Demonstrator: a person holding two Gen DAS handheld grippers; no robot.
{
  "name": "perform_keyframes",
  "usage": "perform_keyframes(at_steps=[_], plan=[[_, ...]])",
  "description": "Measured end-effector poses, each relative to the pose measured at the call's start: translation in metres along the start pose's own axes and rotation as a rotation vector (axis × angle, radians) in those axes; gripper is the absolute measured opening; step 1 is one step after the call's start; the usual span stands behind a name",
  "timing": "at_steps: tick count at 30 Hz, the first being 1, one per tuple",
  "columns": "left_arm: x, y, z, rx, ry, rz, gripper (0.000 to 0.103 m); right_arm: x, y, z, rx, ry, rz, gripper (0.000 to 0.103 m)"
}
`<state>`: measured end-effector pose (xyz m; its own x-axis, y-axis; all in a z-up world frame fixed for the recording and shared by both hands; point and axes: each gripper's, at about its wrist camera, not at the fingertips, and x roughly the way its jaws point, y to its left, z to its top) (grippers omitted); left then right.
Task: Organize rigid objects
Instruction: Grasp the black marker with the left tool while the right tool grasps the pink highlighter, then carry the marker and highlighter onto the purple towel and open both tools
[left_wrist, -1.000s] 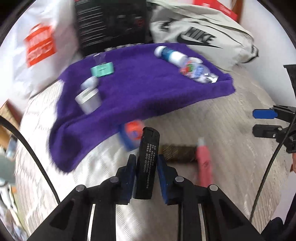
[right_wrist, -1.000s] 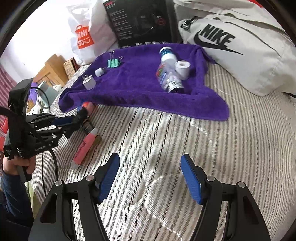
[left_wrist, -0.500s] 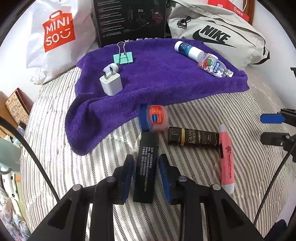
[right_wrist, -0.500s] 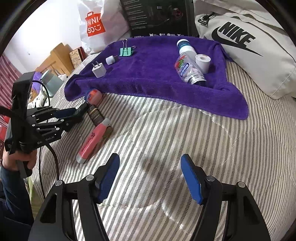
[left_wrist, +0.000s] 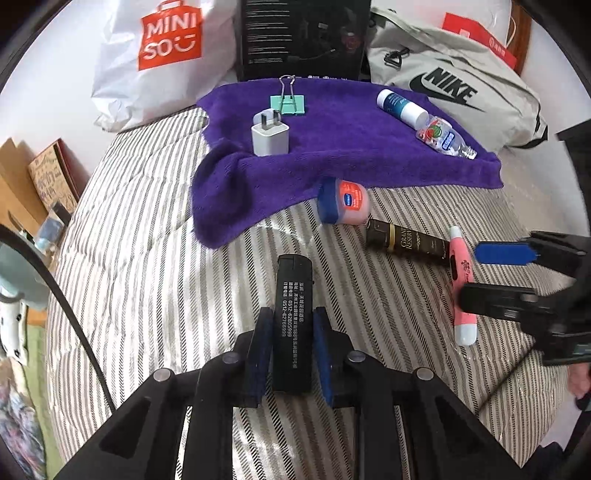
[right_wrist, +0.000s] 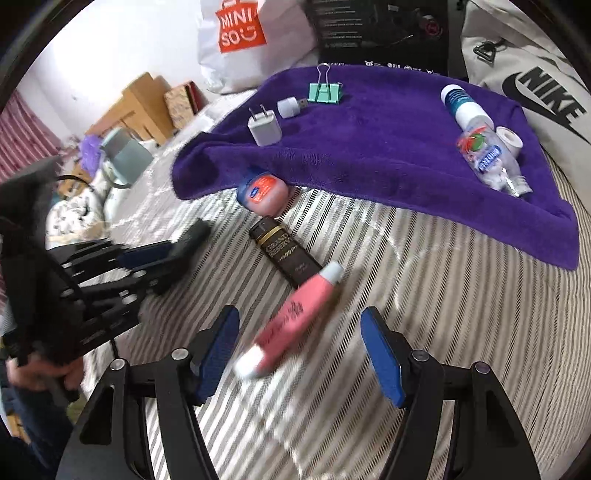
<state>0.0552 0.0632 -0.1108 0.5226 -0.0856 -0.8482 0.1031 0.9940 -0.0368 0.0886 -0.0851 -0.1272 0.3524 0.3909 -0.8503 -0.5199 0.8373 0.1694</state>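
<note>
Black lighter (left_wrist: 291, 317) sits tight between the two blue pads of the left gripper (left_wrist: 290, 332), above the striped bed (left_wrist: 147, 258). Right gripper (right_wrist: 299, 354) has its jaws wide apart and holds nothing; the pink tube (right_wrist: 291, 317) lies on the bed between them. Just past the tube lies a dark tube with gold letters (right_wrist: 284, 251), and next to that a small jar with a blue lid (right_wrist: 260, 190) at the edge of the purple towel (right_wrist: 388, 129). On the towel are a white plug (right_wrist: 263, 127), a green clip (right_wrist: 325, 90) and a clear bottle (right_wrist: 487, 158).
</note>
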Motion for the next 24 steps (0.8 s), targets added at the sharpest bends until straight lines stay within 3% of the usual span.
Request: perform_keyframes(at_steps=[1,3,5,6,7,12,20,24], plan=[[0.0,0.002,-0.001,-0.005,-0.006,-0.008,0.021,0.0,0.004,-0.001,-0.028,-0.016,-0.024,0.065],[-0.001,0.002,-0.002,-0.01,-0.012,-0.014,0.022,-0.001,0.006,-0.004,-0.082,-0.018,-0.067,0.045],[0.0,0.002,-0.002,-0.011,-0.013,-0.014,0.022,-0.005,-0.006,-0.007,-0.066,0.0,-0.083,0.033],[0.0,0.002,-0.001,-0.01,-0.013,-0.013,0.022,-0.008,-0.014,-0.008,-0.061,0.005,-0.098,0.021],[0.0,0.002,-0.001,-0.007,-0.014,-0.012,0.022,-0.011,-0.021,-0.009,-0.056,0.013,-0.113,0.018],[-0.001,0.002,-0.003,-0.013,-0.02,-0.011,0.022,-0.021,-0.049,-0.016,-0.043,0.032,-0.166,0.017],[0.003,-0.004,0.001,0.005,-0.03,0.012,0.022,-0.018,-0.034,-0.022,-0.15,0.03,-0.245,0.021],[0.001,-0.004,-0.002,0.009,-0.027,0.003,0.021,-0.023,-0.036,-0.026,-0.142,0.059,-0.214,0.017]])
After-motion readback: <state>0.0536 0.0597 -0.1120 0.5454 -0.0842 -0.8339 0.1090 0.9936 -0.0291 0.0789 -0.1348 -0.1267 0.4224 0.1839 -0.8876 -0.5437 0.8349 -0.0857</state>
